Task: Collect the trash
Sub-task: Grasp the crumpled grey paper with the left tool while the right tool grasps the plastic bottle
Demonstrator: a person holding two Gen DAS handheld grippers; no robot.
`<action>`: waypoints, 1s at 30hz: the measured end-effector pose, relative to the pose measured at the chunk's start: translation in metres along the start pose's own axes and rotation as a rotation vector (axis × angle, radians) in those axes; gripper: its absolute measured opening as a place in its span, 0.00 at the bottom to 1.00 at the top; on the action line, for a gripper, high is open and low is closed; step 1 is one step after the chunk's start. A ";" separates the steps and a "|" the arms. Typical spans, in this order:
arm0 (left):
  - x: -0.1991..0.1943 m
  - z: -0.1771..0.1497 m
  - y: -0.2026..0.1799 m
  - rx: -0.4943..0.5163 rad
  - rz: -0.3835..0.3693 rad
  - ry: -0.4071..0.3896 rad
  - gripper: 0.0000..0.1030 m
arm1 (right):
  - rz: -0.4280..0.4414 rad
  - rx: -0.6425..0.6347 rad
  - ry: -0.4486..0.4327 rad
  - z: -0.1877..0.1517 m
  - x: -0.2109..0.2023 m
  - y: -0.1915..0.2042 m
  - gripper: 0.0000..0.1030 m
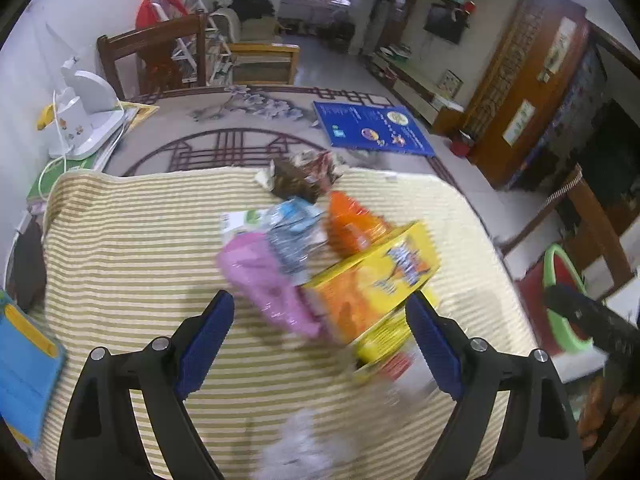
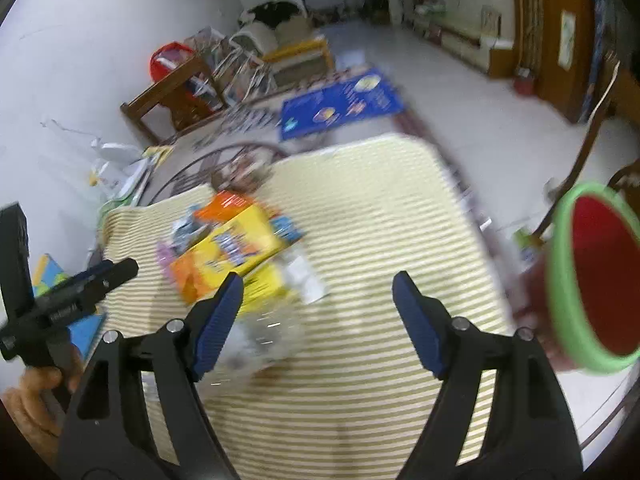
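A heap of trash lies on a yellow-striped cloth (image 1: pixel 140 260): a yellow and orange box (image 1: pixel 376 284), a pink wrapper (image 1: pixel 260 276), an orange packet (image 1: pixel 352 224), a blue-white wrapper (image 1: pixel 296 228) and a brown crumpled wrapper (image 1: pixel 296 180). My left gripper (image 1: pixel 320 300) hangs open over the pink wrapper and the box, its pads clear of them. My right gripper (image 2: pixel 318 280) is open above bare cloth, right of the box (image 2: pixel 228 252). A blurred clear plastic piece (image 2: pixel 260 340) lies by its left finger. A red bin with a green rim (image 2: pixel 560 280) stands at the right.
A blue poster (image 1: pixel 372 128) lies beyond the cloth on the patterned surface. A white appliance (image 1: pixel 88 120) stands at the far left, wooden chairs (image 1: pixel 156 52) behind it. A blue book (image 1: pixel 24 364) lies at the cloth's left edge. A hand (image 2: pixel 36 392) holds the left gripper.
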State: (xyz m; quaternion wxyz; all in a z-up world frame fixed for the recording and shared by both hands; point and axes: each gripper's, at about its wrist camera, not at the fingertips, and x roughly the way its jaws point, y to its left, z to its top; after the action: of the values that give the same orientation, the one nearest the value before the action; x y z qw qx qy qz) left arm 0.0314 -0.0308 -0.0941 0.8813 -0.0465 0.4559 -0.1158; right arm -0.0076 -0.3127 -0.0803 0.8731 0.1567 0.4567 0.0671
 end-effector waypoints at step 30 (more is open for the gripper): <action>0.034 -0.109 0.011 0.257 -0.189 0.297 0.80 | 0.010 0.198 0.295 -0.052 0.094 0.042 0.76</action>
State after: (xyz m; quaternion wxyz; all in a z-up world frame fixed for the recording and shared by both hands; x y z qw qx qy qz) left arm -0.0365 -0.0262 -0.1857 0.7883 0.0413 0.5558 -0.2606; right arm 0.0053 -0.2375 -0.1671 0.7767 0.2325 0.5833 0.0484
